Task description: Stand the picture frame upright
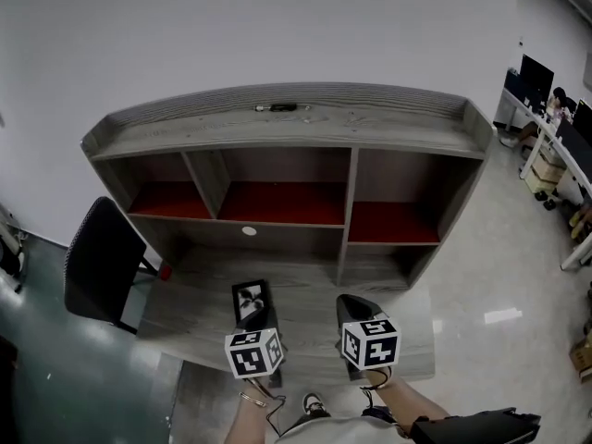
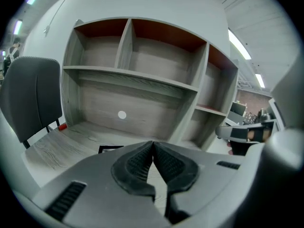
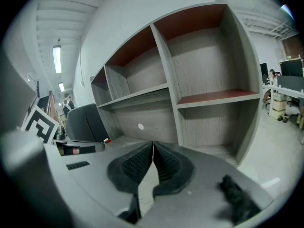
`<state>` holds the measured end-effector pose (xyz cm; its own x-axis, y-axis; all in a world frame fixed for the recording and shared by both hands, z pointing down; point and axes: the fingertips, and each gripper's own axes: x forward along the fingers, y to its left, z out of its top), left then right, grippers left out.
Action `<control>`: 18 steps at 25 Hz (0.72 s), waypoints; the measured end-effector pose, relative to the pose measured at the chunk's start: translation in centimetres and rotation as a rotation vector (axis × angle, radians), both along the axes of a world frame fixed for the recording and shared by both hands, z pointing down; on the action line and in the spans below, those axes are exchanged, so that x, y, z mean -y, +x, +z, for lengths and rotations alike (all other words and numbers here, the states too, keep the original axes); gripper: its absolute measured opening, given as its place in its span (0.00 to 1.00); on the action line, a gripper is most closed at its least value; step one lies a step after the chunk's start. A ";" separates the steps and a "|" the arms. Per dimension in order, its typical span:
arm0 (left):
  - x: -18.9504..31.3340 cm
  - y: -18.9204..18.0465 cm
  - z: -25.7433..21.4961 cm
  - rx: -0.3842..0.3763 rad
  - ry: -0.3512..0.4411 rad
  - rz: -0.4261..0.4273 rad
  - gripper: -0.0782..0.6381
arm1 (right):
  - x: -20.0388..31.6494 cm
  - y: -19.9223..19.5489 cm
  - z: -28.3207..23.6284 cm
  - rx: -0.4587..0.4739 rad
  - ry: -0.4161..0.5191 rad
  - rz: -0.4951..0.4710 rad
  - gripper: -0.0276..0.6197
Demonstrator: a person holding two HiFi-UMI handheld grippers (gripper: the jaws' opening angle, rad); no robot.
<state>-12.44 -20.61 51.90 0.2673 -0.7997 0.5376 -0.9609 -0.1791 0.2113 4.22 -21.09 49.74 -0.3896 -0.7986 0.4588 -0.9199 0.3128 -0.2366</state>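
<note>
A black picture frame (image 1: 250, 302) with a plant print seems to lie flat on the grey desk (image 1: 194, 303), just in front of the shelf unit. Only its near corner (image 2: 110, 149) shows in the left gripper view. My left gripper (image 1: 269, 320) hovers at the frame's near right edge; whether it touches is hidden by its marker cube. Its jaws are shut with nothing between them (image 2: 153, 143). My right gripper (image 1: 344, 300) is over the desk to the right of the frame, apart from it, also shut and empty (image 3: 152, 144).
A wooden shelf unit (image 1: 287, 146) with red-floored compartments rises at the back of the desk. A black office chair (image 1: 102, 262) stands at the left, with a small red object (image 1: 166, 271) beside it. Other desks with monitors (image 1: 546, 91) are far right.
</note>
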 end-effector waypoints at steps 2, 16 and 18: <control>0.3 -0.4 1.2 -0.016 -0.030 -0.019 0.13 | 0.1 0.1 0.7 -0.012 -0.016 0.005 0.09; -1.5 -0.9 6.3 -0.035 -0.131 -0.162 0.13 | 0.4 -0.8 5.0 -0.047 -0.122 -0.143 0.09; -1.8 -1.4 6.5 -0.036 -0.133 -0.181 0.13 | 0.3 -1.7 5.5 -0.044 -0.132 -0.168 0.09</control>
<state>-13.84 -18.78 58.36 0.1468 -0.7589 0.6344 -0.9663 0.0271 0.2560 2.57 -21.44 55.22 -0.4893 -0.6558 0.5749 -0.8678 0.4314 -0.2465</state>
